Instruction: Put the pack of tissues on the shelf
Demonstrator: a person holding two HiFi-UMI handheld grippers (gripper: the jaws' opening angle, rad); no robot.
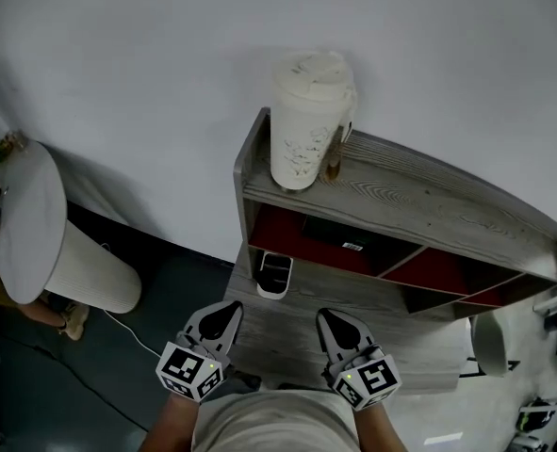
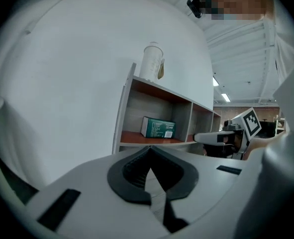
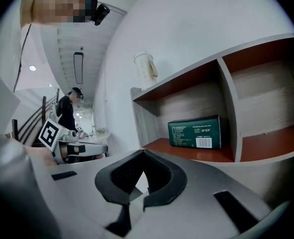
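Ahead at 12 o'clock, a white cup (image 1: 306, 121) tops the shelf (image 1: 429, 205); the pack of tissues (image 3: 195, 132) sits in its left compartment. Your left gripper (image 2: 149, 171) and right gripper (image 3: 139, 176) are both fully closed, empty, touching nothing.

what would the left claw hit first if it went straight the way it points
Likely the green box in the left compartment of the shelf; the left claw aims about at it and nothing nearer shows, though depth is unclear.
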